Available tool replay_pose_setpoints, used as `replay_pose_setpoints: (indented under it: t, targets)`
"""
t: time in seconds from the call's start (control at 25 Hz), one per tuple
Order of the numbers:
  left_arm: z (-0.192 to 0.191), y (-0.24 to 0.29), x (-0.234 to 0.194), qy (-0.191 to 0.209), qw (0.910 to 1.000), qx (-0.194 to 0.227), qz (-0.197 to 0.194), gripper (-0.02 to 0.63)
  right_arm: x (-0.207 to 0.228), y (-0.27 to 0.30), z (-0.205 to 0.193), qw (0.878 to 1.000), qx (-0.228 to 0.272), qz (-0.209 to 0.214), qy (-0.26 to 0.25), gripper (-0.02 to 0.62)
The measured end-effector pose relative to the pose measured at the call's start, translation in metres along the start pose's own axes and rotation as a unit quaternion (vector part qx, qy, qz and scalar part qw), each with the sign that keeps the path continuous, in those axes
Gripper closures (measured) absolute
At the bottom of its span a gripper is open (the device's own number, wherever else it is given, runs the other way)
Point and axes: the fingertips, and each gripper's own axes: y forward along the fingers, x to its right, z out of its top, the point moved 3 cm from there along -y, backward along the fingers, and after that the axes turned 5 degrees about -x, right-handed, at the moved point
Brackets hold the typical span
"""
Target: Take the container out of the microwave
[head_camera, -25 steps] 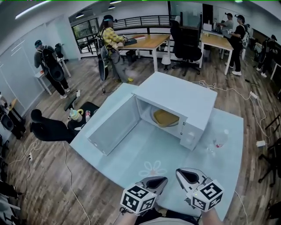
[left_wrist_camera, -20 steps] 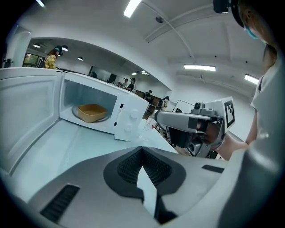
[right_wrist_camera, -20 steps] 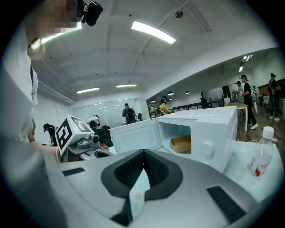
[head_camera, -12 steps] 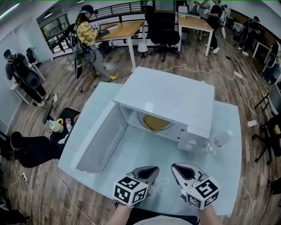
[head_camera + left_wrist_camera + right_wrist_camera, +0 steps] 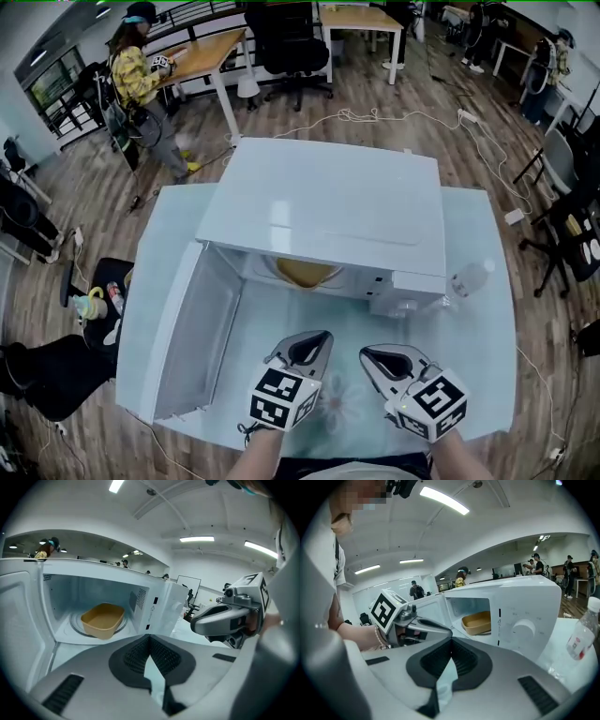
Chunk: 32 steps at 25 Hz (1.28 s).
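A tan container [image 5: 302, 273] sits on the glass turntable inside the white microwave [image 5: 328, 211], whose door [image 5: 192, 328] hangs open to the left. In the left gripper view the container [image 5: 103, 619] lies straight ahead in the cavity, well beyond my left gripper [image 5: 149, 637], which is shut and empty. My right gripper [image 5: 451, 642] is also shut and empty, facing the control panel, with the container [image 5: 477, 622] ahead to the left. In the head view my left gripper [image 5: 321, 336] and right gripper [image 5: 366, 352] are side by side over the table, short of the microwave's front.
A clear plastic bottle [image 5: 469, 278] stands right of the microwave on the pale blue table [image 5: 478, 366]. The open door takes up the table's left side. Cables, office chairs, desks and several people are on the wooden floor around the table.
Both grippers have moved forward toward the microwave's front, staying shut. The head camera has come closer, and the microwave now shows from more directly above.
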Motion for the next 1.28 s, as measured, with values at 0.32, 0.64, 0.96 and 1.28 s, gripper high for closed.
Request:
replay_pose_setpoints:
  t: [0.32, 0.64, 0.96, 1.28]
  targets:
    - [0.025, 0.030, -0.032, 0.041, 0.9992, -0.002, 0.003, 0.592, 0.018, 0.024, 0.009, 0.999, -0.002, -0.033, 0.018, 0.584]
    - [0.024, 0.044, -0.059, 0.086, 0.9954, -0.015, 0.040, 0.586, 0.005, 0.045, -0.006, 0.999, -0.023, -0.035, 0.028, 0.585]
    - [0.034, 0.066, -0.076, 0.191, 0.9744, -0.028, 0.116, 0.476, 0.010, 0.030, -0.028, 0.994, -0.033, -0.073, 0.067, 0.585]
    - [0.028, 0.085, -0.086, 0.257, 0.9552, -0.073, 0.128, 0.476, 0.008, 0.021, -0.042, 0.991, -0.035, -0.092, 0.095, 0.584]
